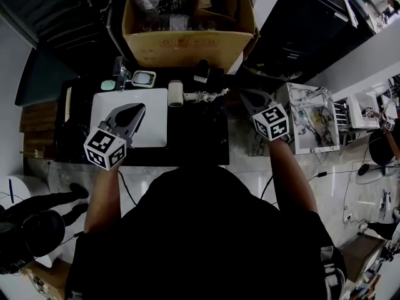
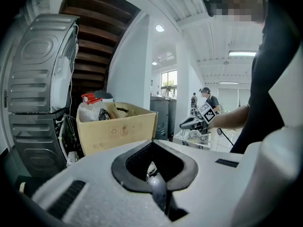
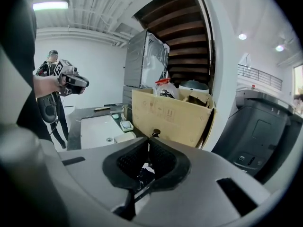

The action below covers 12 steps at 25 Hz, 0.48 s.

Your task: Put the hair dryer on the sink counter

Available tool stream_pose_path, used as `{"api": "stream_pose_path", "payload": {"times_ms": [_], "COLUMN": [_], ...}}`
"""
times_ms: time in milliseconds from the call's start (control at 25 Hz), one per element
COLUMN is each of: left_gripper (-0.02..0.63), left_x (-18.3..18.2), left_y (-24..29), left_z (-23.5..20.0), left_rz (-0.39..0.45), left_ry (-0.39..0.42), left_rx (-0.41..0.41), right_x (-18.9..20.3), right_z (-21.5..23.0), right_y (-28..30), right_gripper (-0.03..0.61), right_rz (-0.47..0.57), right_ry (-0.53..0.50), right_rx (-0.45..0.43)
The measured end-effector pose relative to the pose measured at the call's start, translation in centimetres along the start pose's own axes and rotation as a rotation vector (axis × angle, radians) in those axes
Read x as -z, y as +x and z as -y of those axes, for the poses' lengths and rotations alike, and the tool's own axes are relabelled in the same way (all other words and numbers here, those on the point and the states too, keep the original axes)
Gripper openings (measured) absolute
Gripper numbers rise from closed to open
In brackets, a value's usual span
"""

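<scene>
While both grippers are hovering above the dark counter (image 1: 195,136), the hair dryer (image 1: 180,94) is lying on its side on that counter. It is resting ahead of the right gripper (image 1: 250,97) and off to that gripper's left, a little apart from its tips. In the right gripper view the jaws are pressing together at their tips, with nothing caught between them. The person's right hand is holding that tool out past the counter's right end, its marker cube (image 1: 270,122) facing up.

The left gripper (image 1: 135,110) is hanging over the white sink basin (image 1: 156,129), pointing toward the back of the counter. In its own view its jaws are also meeting at the tips and gripping nothing. The dryer is sitting to this gripper's right, just past the basin's edge, its white barrel end nearest the basin.

Ahead of the left gripper, a small soap dish (image 1: 144,78) is standing between the basin and a cardboard box (image 1: 187,47). The box, packed with bagged goods, is filling the space beyond both tools. In the left gripper view a tall grey appliance (image 2: 40,79) is rising to that gripper's left.
</scene>
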<state>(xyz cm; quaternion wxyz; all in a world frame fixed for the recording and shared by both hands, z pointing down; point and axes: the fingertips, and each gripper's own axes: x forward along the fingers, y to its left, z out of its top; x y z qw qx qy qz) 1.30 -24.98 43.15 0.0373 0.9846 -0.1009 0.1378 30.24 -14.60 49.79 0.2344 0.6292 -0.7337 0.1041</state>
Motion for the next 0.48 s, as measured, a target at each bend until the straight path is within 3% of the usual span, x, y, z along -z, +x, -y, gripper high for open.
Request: {"api": "stream_pose_path", "payload": {"times_ms": [480], "left_gripper": [0.015], "left_x": [-0.5], "left_y": [1.6], "left_z": [1.0], "left_rz": [0.008], "left_ry": [0.015], "left_rx": [0.037], "right_x": [-1.0], "right_z": [0.7], "right_y": [-2.8], "right_gripper": [0.018], "right_rz": [0.076], "right_ry": [0.057], "right_rx": [0.044]}}
